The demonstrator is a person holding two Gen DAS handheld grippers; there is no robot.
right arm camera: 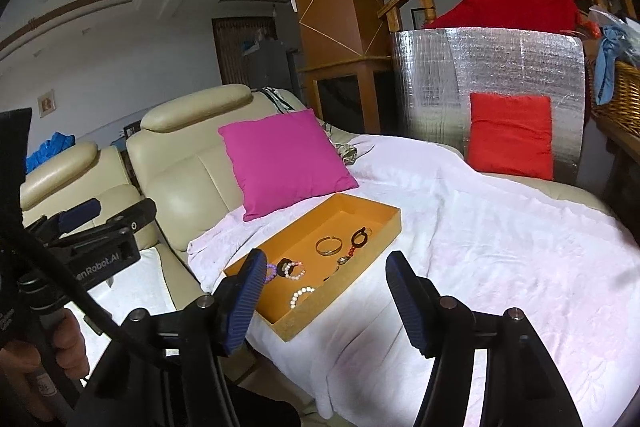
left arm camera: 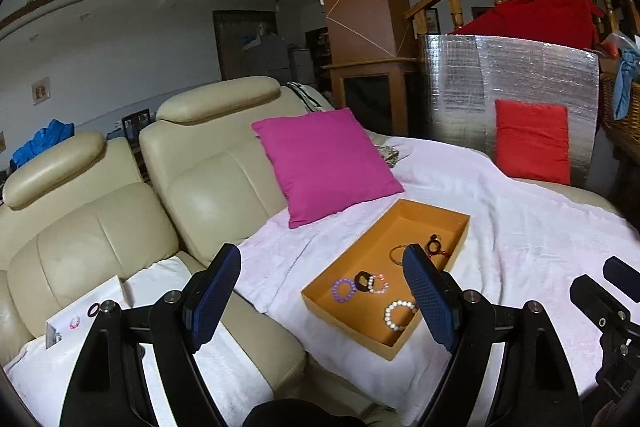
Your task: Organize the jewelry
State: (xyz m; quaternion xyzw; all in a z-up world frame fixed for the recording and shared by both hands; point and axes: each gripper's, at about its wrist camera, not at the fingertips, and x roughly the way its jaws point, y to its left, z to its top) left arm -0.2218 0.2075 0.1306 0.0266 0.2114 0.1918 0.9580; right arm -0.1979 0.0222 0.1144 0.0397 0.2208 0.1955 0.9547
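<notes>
Left wrist view shows the left gripper [left arm camera: 322, 295] with fingers spread wide and empty, hovering short of the orange tray [left arm camera: 460, 227] on the white blanket [left arm camera: 520, 227], where bead bracelets [left arm camera: 398, 314] sit gathered, while the right gripper [right arm camera: 324, 299] hangs equally agape, holding nothing.

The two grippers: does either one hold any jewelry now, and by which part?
Nothing is held. The left gripper and the right gripper both have open, empty jaws. The bracelets lie in the orange rectangular cardboard tray.
</notes>
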